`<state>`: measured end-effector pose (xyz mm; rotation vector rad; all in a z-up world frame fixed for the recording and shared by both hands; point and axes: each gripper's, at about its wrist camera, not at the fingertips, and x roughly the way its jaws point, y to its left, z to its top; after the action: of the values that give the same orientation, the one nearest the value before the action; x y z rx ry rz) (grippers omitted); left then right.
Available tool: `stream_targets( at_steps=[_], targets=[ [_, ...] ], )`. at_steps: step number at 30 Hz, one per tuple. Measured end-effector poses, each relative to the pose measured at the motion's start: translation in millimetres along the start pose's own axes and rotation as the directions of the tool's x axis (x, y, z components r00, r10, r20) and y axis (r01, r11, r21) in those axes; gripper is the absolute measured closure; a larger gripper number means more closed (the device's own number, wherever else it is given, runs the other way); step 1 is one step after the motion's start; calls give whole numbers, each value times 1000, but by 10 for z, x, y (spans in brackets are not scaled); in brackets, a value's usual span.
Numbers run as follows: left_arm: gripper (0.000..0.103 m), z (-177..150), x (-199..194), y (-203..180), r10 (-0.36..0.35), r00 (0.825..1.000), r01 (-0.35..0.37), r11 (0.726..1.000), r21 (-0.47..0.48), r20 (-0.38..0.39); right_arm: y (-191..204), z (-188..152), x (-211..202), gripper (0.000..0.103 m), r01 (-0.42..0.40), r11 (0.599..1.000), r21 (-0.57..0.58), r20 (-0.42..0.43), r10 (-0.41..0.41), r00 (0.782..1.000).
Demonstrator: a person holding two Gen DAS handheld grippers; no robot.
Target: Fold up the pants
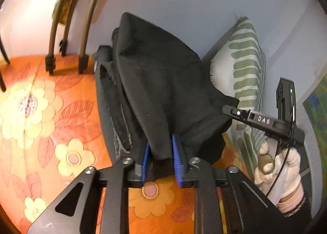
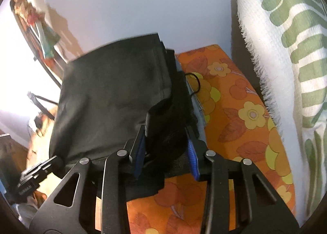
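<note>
While lifted off the orange floral bedcover [image 1: 51,111], sat well into folding: black pants [image 1: 159,83] already doubled into a thick, layered bundle, edges stacked at the far right in the right wrist view. Hung between both tools, near the striped pillow [image 1: 245,66] to the right and the wall behind. Clamped by the left gripper [image 1: 160,158], blue pads pinching a fold of the cloth. Gripped likewise by the right gripper [image 2: 166,152], pads pressed on a bunched dark corner. Judged as roughly halfway or later: one more fold or a lay-down and smoothing probably left. Could not tell how tidy the underside was.
</note>
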<state>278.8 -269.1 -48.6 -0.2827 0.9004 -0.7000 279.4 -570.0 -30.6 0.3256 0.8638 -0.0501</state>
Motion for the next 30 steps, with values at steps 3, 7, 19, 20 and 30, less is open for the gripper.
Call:
stream_targets(
  at_steps=[3,7,19,20,30],
  targets=[
    [78,36,-138,-28,21,1000,-22,999,32,23,15,-33,-48,57,71,997,-37,18,-71,997],
    [77,32,-360,-99,66,997,-70,993,100,47,-62,-56,-182,51,111,994,-18,43,-111,993],
    [43,-272,-797,-184,101,990,-113,986,123,96,23,-433,-710,51,66,997,33,131,-69,989],
    [41,-305,-831,-189,98,990,-110,987,119,100,51,-494,-759,51,55,998,36,138,-59,989],
    [40,-711,-1385,-412,102,979,-134,975,179,175,666,-1143,-1298,47,118,991,-66,233,-100,967]
  ],
)
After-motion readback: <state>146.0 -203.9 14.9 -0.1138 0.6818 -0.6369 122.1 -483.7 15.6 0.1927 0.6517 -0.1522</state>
